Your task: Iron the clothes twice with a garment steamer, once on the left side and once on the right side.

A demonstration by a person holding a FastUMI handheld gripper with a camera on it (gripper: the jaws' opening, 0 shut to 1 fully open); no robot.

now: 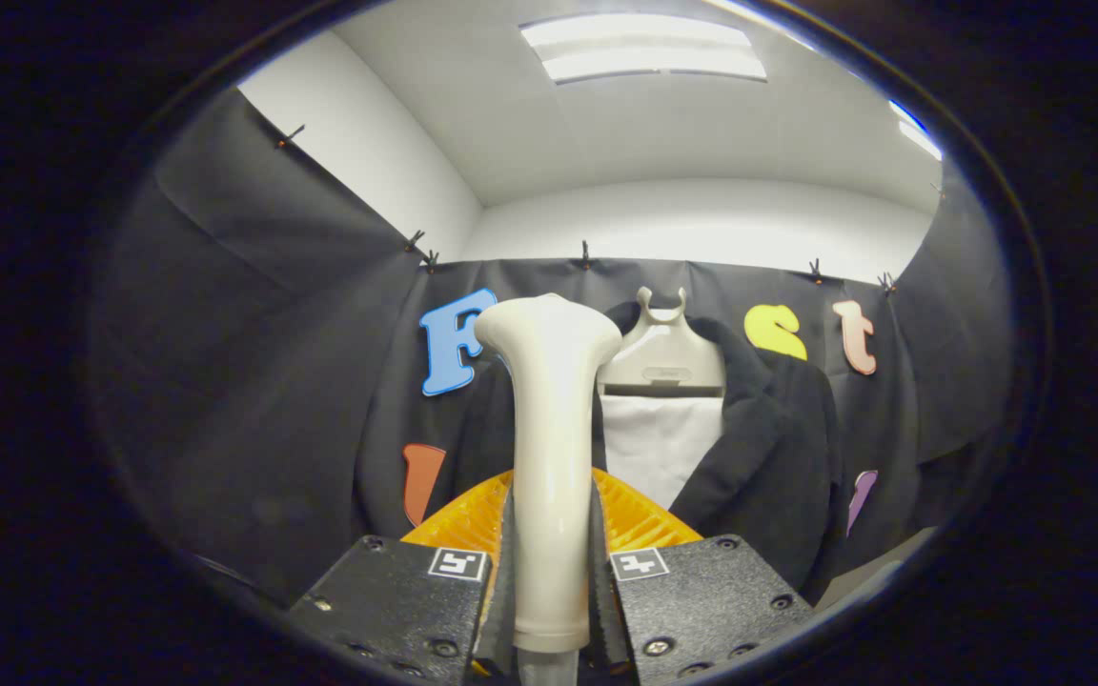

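A cream garment steamer (549, 448) stands upright between my fingers, its wide head at the top. My gripper (550, 562) is shut on its handle, both fingers pressing its sides. Beyond the steamer a dark jacket (768, 457) hangs open on a pale hanger (660, 357), with a white panel (659, 457) showing between its lapels. The steamer head covers the jacket's left half from view. The head is held apart from the cloth, somewhat in front of it.
The black booth wall (254, 381) closes in on the left, behind and on the right of the jacket. A pale surface edge (878, 572) shows low at the right. White room walls and ceiling lights (644, 48) are above.
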